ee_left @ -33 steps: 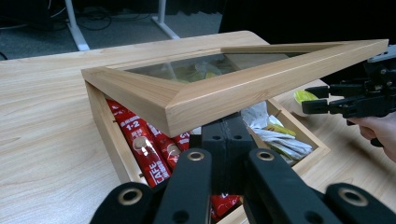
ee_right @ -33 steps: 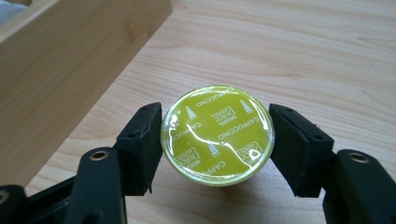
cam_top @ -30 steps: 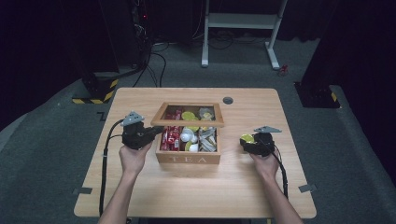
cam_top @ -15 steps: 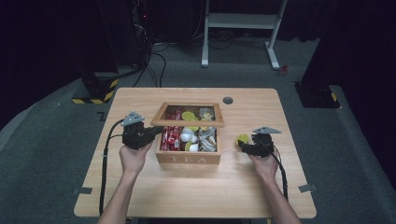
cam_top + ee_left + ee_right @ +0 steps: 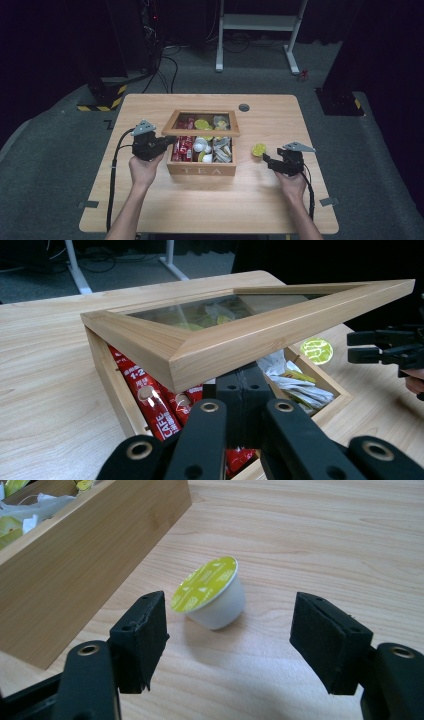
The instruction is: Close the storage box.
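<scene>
Table (image 5: 150,210): I'm working at a light wooden top, the tea box sitting near its middle.

Tea box (image 5: 202,170): wooden, "TEA" on the front wall, packed with red stick sachets (image 5: 155,407), paper tea bags (image 5: 295,382) and a few pods. Its glass-paned lid (image 5: 240,340) is hanging half raised, front edge tilted up over the compartments.

Left gripper (image 5: 242,390): I'm keeping my jaws clenched together and wedged under the lid's front rail, propping it rather than pinching it. Risk, as I judge it: the rail is only resting on my closed tips, so any drift of my hand sideways or back would let the lid slide off and slam down. Pushing too high could tip the light box backward.

Right gripper (image 5: 230,640): my jaws are standing wide and released, gripping nothing, aimed low across the table.

Capsule (image 5: 212,600): a small white coffee pod with a yellow-green foil top, lying tilted on the table just beside the box's right wall, ahead of my open pads (image 5: 142,637) and between their lines but touching neither. Likely troubles: the tapered wall could squirt out as I'm closing, one pad could nudge it first and roll it away, or a hard squeeze could dent the cup or foil. The box wall is close enough to snag my left-hand pad.
</scene>
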